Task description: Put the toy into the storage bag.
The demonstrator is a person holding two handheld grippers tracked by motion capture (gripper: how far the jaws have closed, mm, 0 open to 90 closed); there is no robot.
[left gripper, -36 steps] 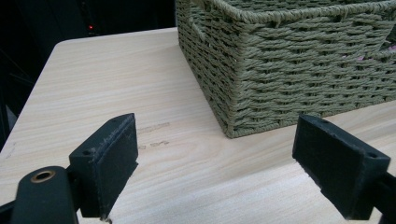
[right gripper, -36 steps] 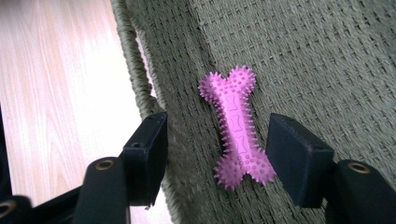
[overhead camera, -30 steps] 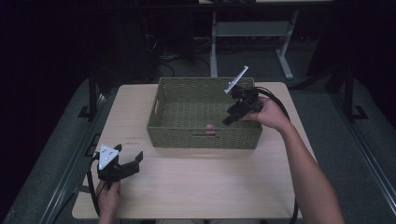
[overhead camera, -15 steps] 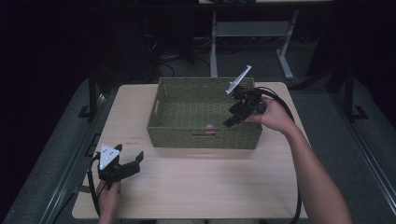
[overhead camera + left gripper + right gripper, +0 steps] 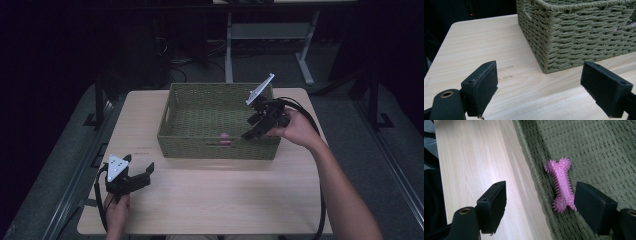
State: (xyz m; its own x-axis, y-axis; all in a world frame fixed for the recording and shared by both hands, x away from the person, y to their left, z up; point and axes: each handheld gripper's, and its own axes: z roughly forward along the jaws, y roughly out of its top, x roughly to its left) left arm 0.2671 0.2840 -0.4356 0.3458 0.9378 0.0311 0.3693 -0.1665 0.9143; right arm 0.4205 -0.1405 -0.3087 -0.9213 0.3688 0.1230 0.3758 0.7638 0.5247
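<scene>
Right gripper (image 5: 250, 128): held over the basket's (image 5: 215, 147) near wall; fingers just opened, spread apart, nothing clamped.
Bone toy (image 5: 562, 185): laid on the basket floor, against the near wall.
Left gripper (image 5: 141, 175): rested on the tabletop (image 5: 220, 195); fingers apart, nothing between.

No lettering, label, brand mark or number can be read anywhere on the table, the woven basket or the grippers; faint embossed marks along the pink bone toy (image 5: 562, 184) are too small to make out.
</scene>
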